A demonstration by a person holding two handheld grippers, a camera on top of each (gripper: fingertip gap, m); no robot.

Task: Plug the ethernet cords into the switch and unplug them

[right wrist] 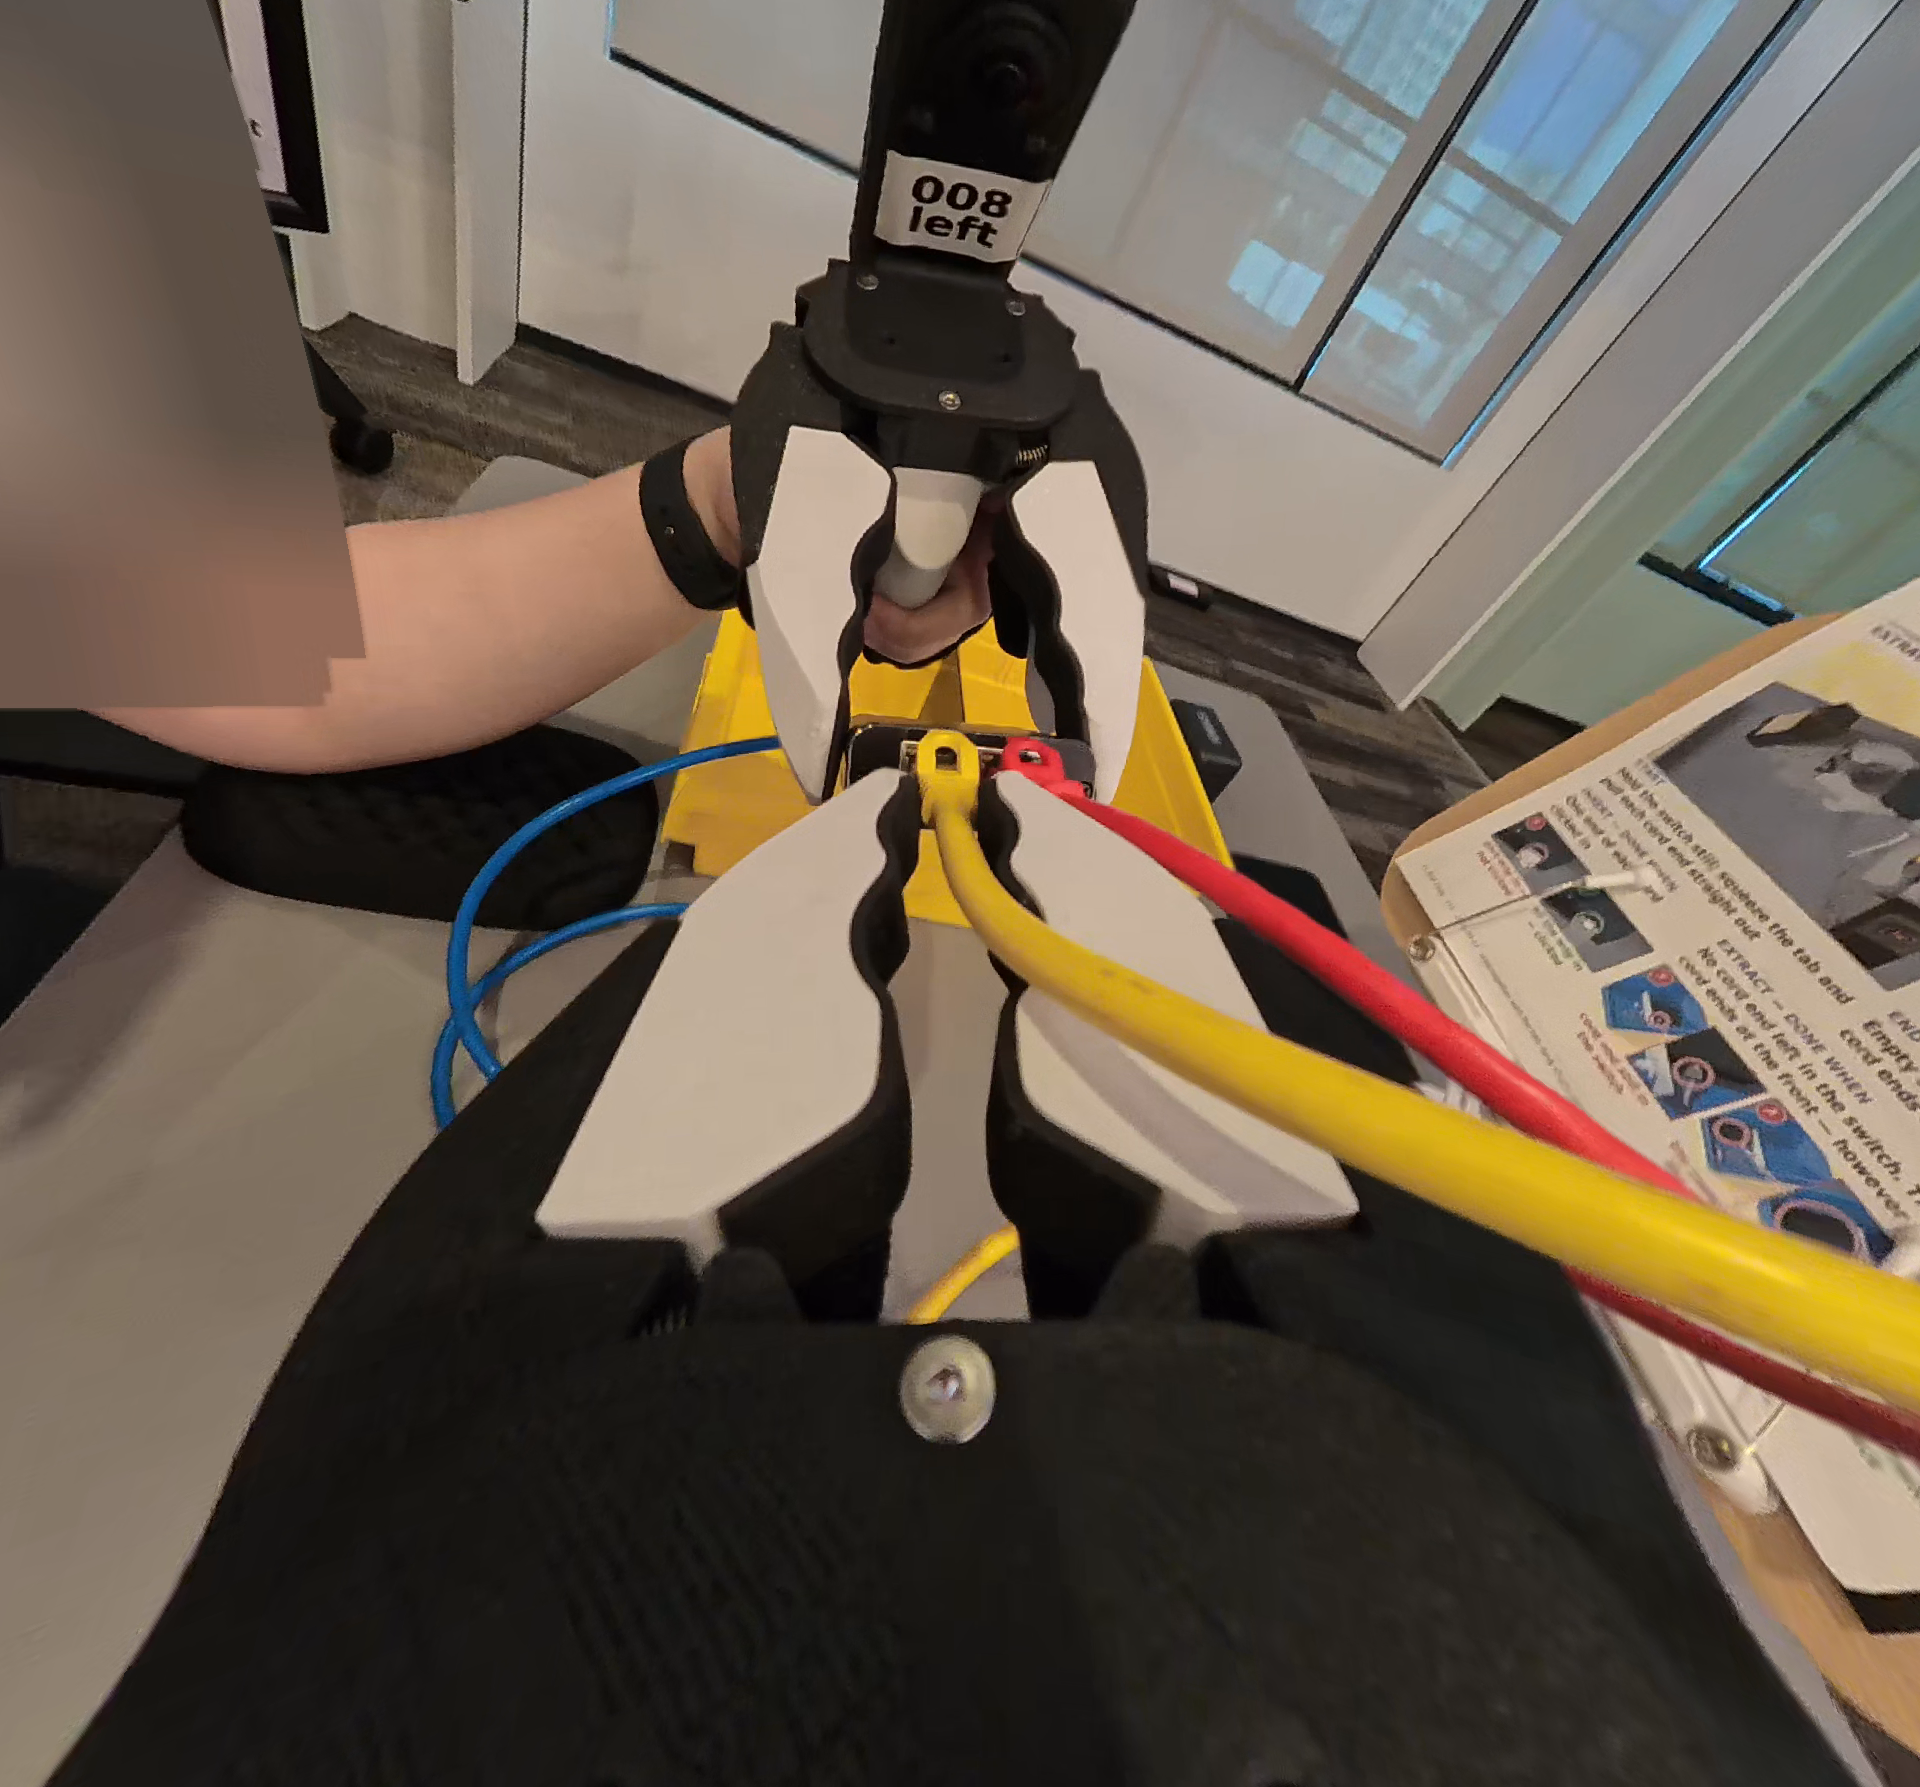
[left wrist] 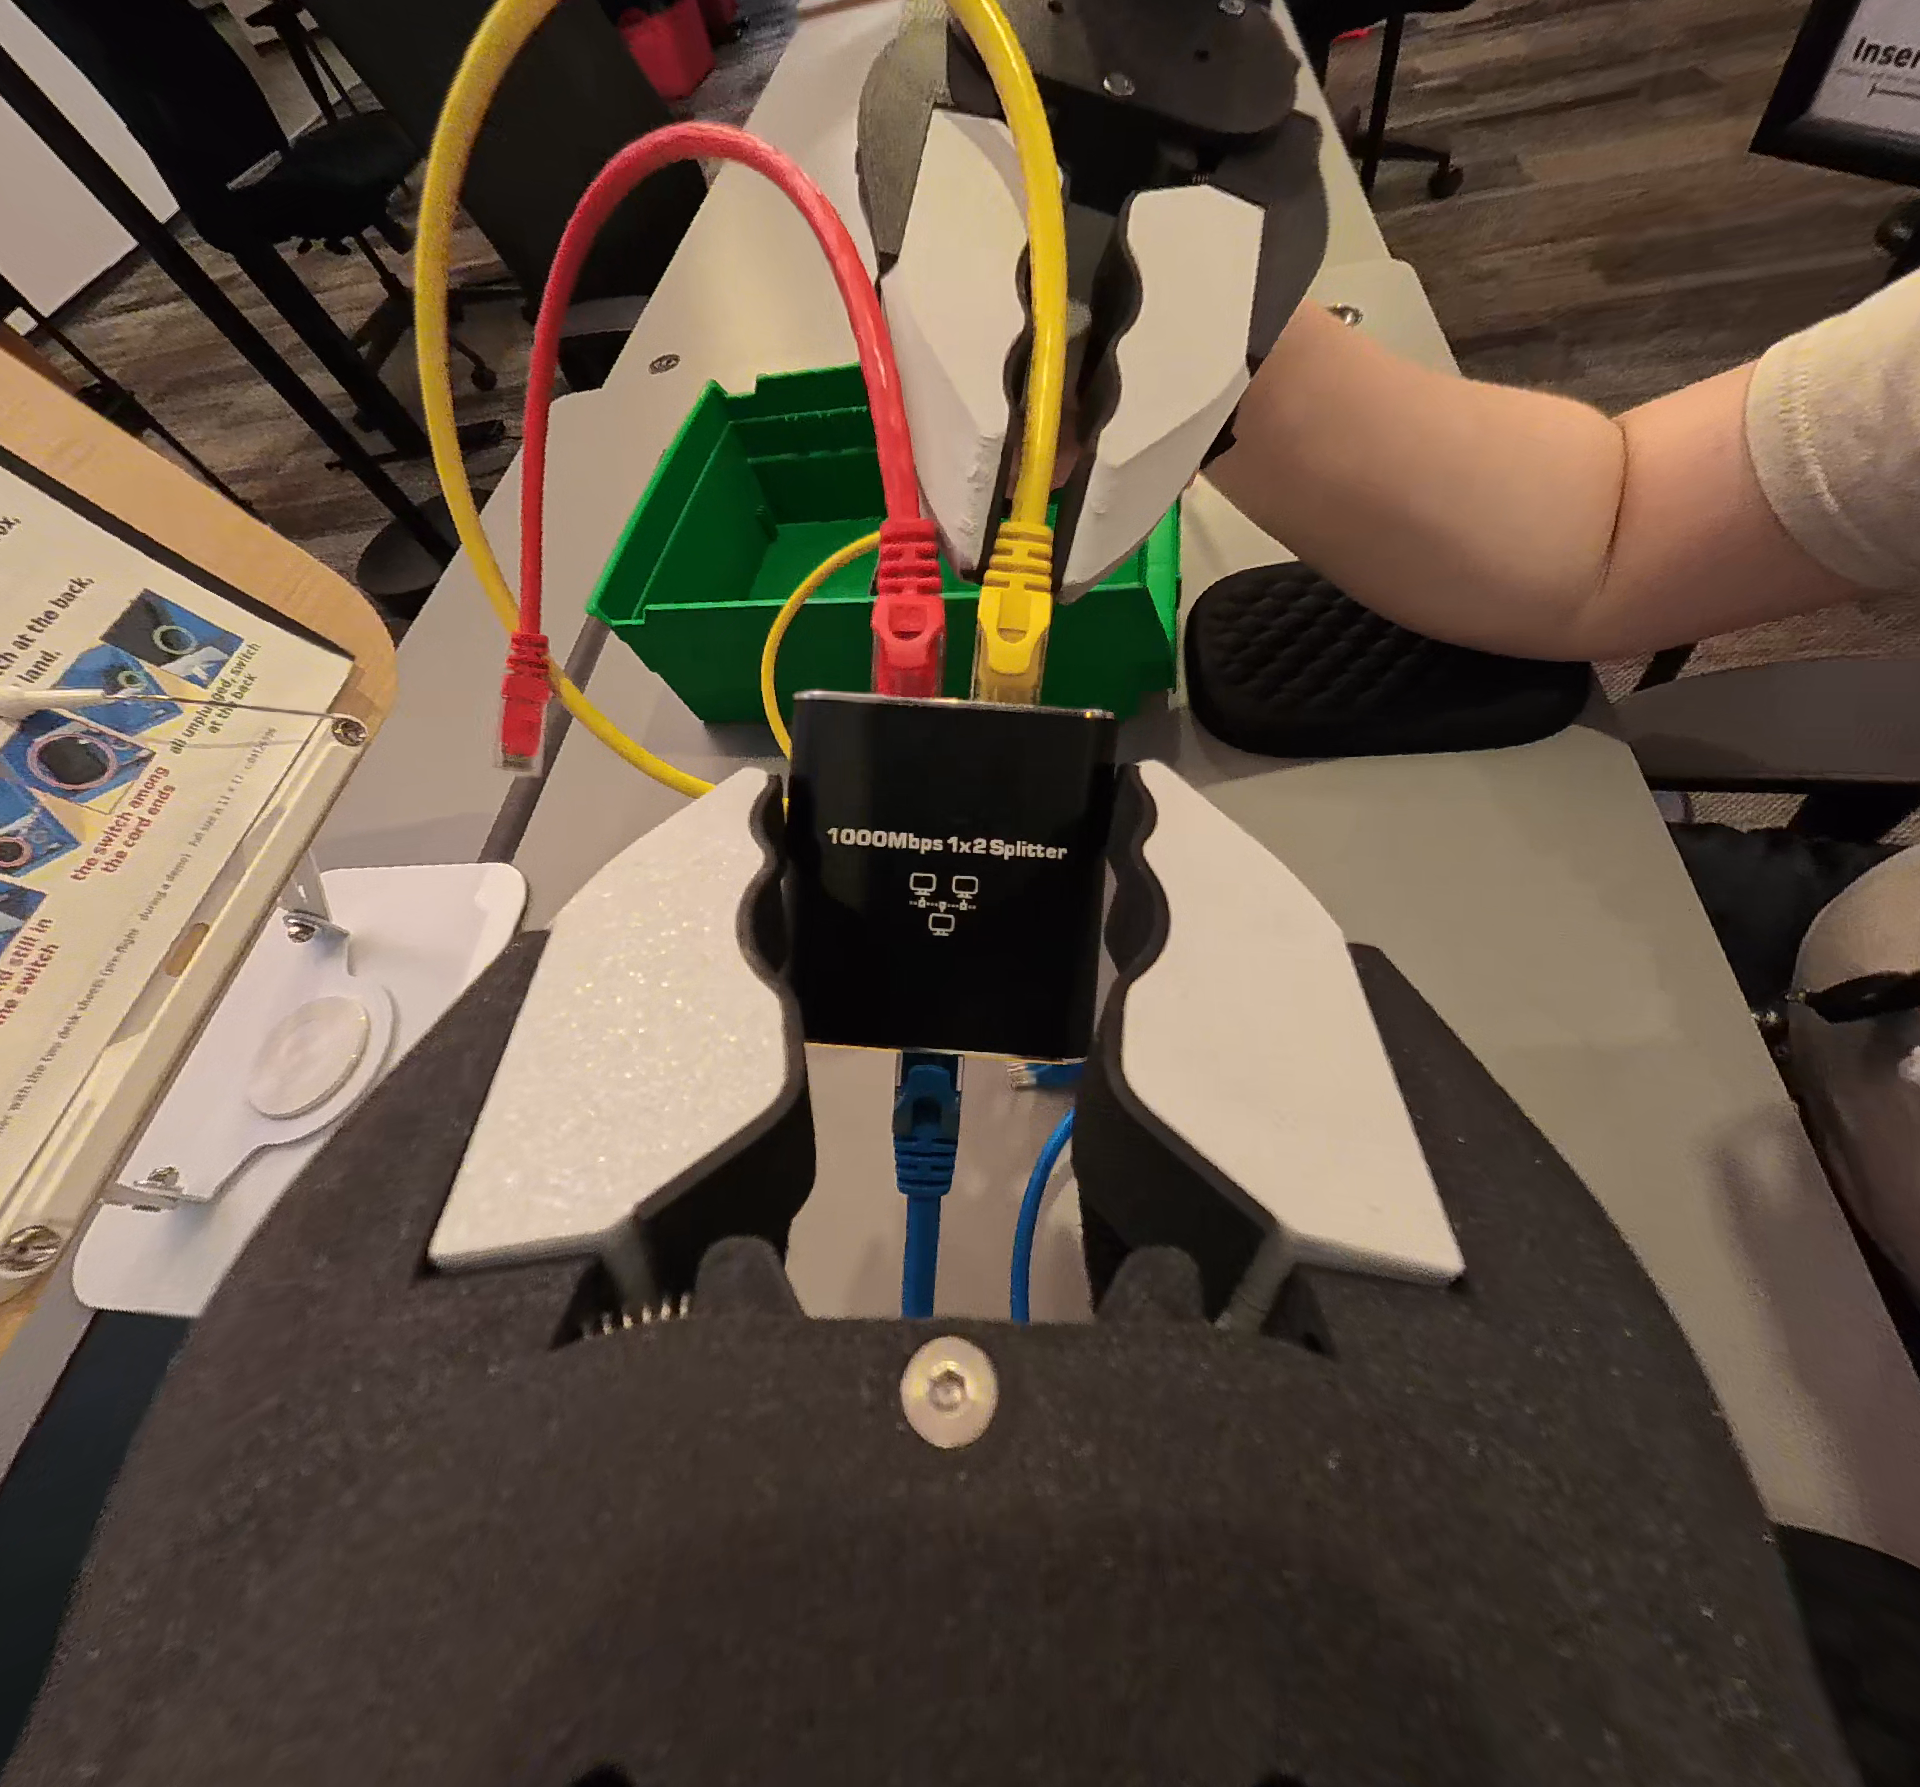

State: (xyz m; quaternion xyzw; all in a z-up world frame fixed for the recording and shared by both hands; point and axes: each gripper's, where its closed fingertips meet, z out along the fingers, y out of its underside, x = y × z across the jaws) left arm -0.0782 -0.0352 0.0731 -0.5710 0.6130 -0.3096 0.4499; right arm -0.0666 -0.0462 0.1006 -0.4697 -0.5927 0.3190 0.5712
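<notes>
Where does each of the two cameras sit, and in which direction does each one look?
Left wrist view: sits on the left gripper, looks forward along its fingers at the black switch they clamp; beyond, the right gripper and a bare forearm.
Right wrist view: sits on the right gripper, looks the opposite way at the left gripper, its hand and forearm.
Both share the switch, the yellow cord pinched by the right gripper, the red cord and the blue cord.

We see the switch (left wrist: pixel 945 880) held above the tabletop (left wrist: pixel 1455 906), two cords (left wrist: pixel 1023 584) plugged into its far side, one cord (left wrist: pixel 923 1155) into its near side, a bin (left wrist: pixel 727 574) behind it.
</notes>
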